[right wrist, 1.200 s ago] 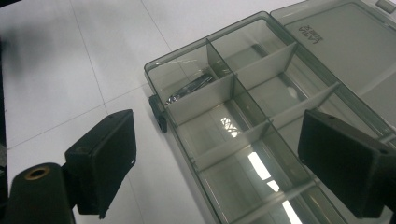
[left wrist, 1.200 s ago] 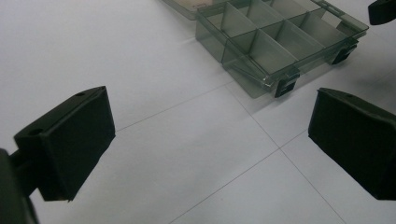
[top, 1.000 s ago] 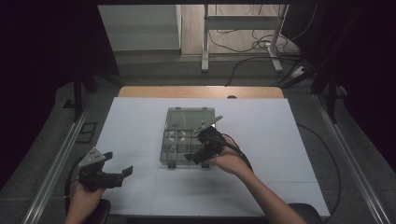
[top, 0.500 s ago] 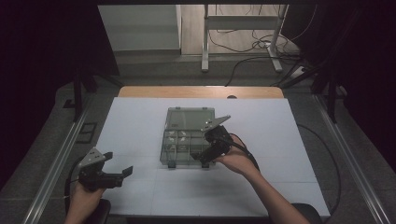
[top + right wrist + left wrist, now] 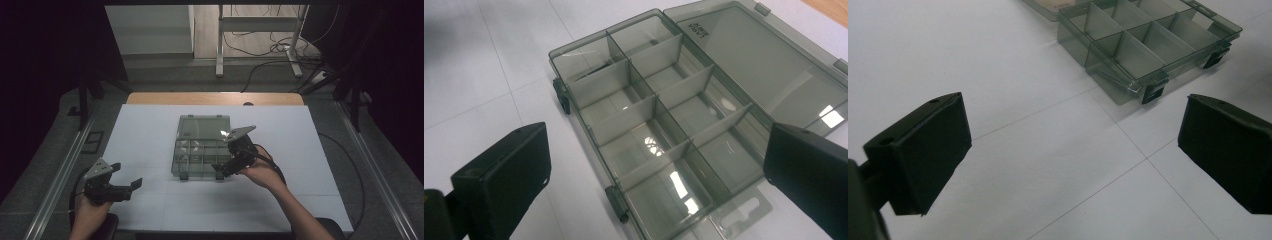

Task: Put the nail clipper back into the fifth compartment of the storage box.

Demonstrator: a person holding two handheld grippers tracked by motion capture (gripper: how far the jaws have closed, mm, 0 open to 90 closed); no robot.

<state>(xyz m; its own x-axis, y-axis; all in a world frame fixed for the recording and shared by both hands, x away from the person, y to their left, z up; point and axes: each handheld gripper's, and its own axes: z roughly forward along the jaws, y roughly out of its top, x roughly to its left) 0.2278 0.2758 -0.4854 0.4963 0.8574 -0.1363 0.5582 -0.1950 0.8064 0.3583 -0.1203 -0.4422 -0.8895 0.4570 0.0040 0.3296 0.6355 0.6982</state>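
Box (image 5: 201, 146) sits mid-mat with its lid already flipped flat – compartments all look empty. Right gripper (image 5: 220, 172) hangs wide at the box's near corner, holding nothing; left gripper (image 5: 131, 186) is wide too, well off to the box's left – nothing loaded yet.

High view: dim, dark surround, white table (image 5: 150, 130) evenly lit from above. Glare patches on the box (image 5: 659, 145) between the right gripper (image 5: 659, 175) jaws. Near jaws soft, slightly blurred; faint shadows beneath.
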